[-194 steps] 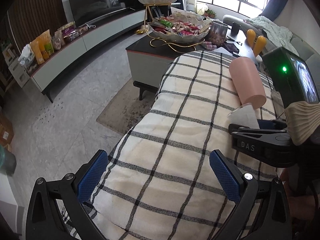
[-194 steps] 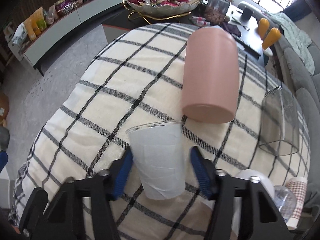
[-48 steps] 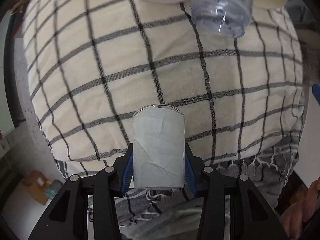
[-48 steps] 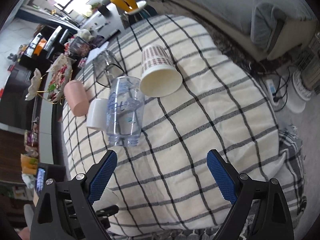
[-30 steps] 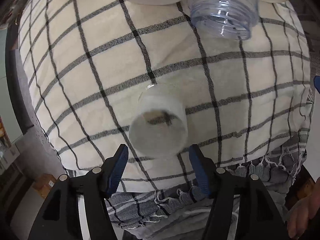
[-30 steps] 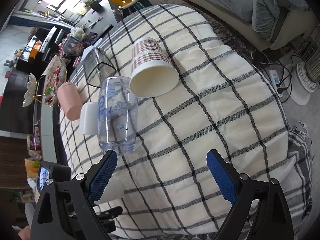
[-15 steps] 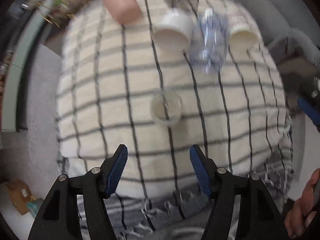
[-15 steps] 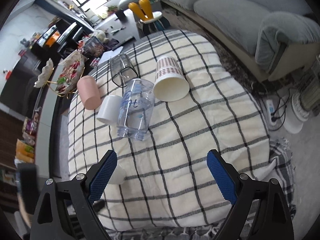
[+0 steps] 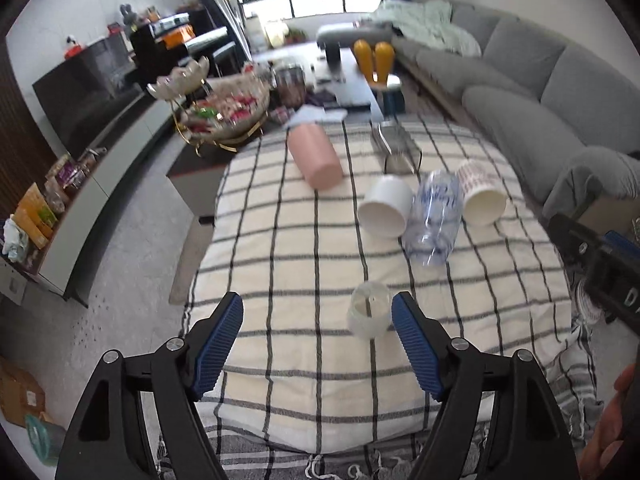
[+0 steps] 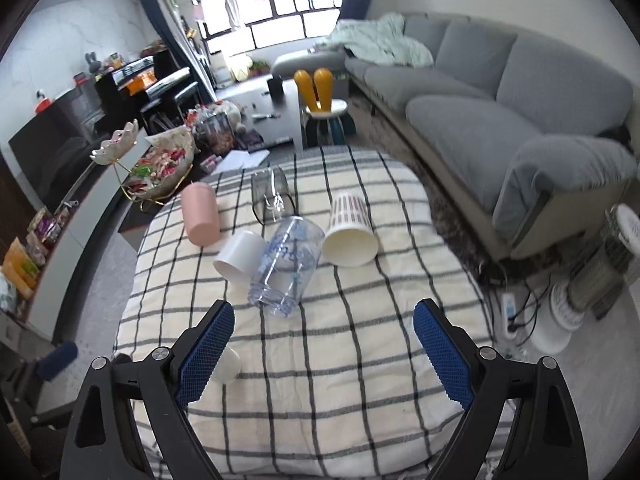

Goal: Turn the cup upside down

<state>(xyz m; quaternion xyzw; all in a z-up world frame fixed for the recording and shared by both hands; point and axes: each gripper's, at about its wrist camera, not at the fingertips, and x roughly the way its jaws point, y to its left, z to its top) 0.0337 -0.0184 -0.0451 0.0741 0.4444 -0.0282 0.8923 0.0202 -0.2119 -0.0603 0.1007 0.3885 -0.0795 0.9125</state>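
One frosted cup (image 9: 370, 315) now stands mouth-down on tabletop (image 9: 296, 248); your left tongs (image 9: 318, 340) released it, pulled back, spread. Right tongs (image 10: 324, 354) spread, empty. Flip looks done.

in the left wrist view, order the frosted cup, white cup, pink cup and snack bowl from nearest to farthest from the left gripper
1. Frosted cup: standing on the cloth just ahead of the left gripper, toward its right jaw.
2. White cup: lying mid-table, right of centre.
3. Pink cup: lying farther back, near the centre.
4. Snack bowl: beyond the table, on the left.
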